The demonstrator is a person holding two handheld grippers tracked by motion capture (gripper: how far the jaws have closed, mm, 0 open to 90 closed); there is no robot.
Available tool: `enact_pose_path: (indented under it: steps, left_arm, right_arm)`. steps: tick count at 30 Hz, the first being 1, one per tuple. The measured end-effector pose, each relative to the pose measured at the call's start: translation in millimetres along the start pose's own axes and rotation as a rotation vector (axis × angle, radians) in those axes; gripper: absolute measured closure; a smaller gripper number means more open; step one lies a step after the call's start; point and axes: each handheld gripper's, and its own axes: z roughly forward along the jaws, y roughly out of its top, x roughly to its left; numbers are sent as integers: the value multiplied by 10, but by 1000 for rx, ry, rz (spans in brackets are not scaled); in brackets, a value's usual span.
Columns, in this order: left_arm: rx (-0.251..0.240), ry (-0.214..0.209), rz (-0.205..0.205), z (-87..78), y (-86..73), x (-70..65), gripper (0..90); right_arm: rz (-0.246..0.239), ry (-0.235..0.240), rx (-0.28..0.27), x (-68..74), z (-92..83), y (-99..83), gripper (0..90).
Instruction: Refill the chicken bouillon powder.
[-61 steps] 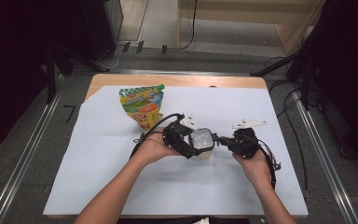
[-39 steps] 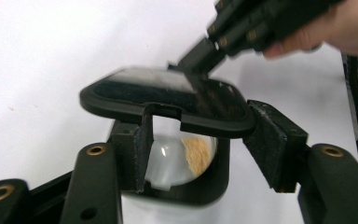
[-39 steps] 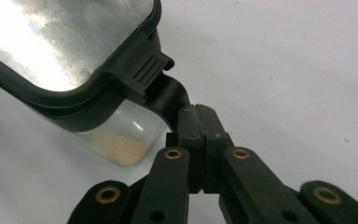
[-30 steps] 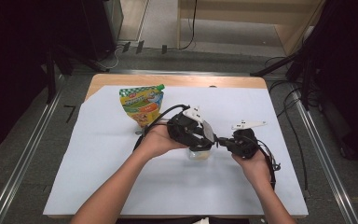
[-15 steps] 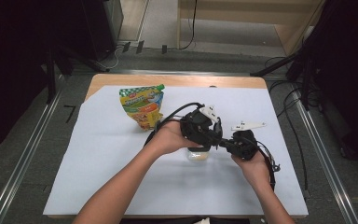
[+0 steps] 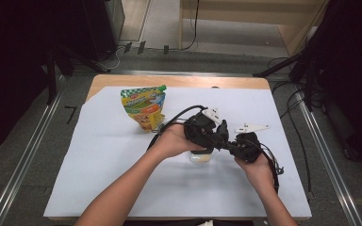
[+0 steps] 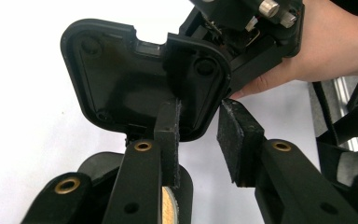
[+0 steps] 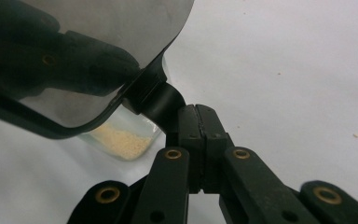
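Observation:
A small clear container (image 6: 200, 157) with pale grains (image 8: 116, 137) in its bottom stands on the white sheet between my two hands. Its black-rimmed lid (image 7: 121, 79) is swung up, underside toward the left gripper view. My left gripper (image 6: 222, 136) reaches over the container; its jaws have just been closing, and the lid's flap now sits between the pads (image 7: 237, 135), which press on its edges. My right gripper (image 8: 196, 109) is shut, its tips against the lid's black hinge piece (image 8: 161, 100), with nothing seen between the pads.
A colourful snack pouch (image 6: 143, 107) lies at the back left of the white sheet (image 6: 99, 155). The sheet covers a wooden table (image 6: 179, 81). Cables trail from both grippers, and metal rails run along the floor on each side.
My left gripper has moved right and up from beside the container to over it, closing on the lid. The right hand has kept still.

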Motion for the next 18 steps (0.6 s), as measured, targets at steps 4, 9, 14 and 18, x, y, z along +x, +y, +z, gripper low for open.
enact_pose_path:
  steps: [4, 9, 14, 18]
  left_arm:
    - [-18, 15, -21, -85, -58, 5, 669]
    - [-58, 24, -54, -241, -187, 55, 658]
    - [-95, 53, -65, -415, -368, 85, 658]
    - [-80, 79, -127, -518, -502, 125, 627]
  right_arm:
    - [-7, 11, -6, -2, -37, -13, 898]
    - [7, 33, -11, 8, -138, -40, 864]
    - [-8, 77, 22, 126, -249, -68, 832]
    - [-48, 101, 48, 281, -342, -63, 821]
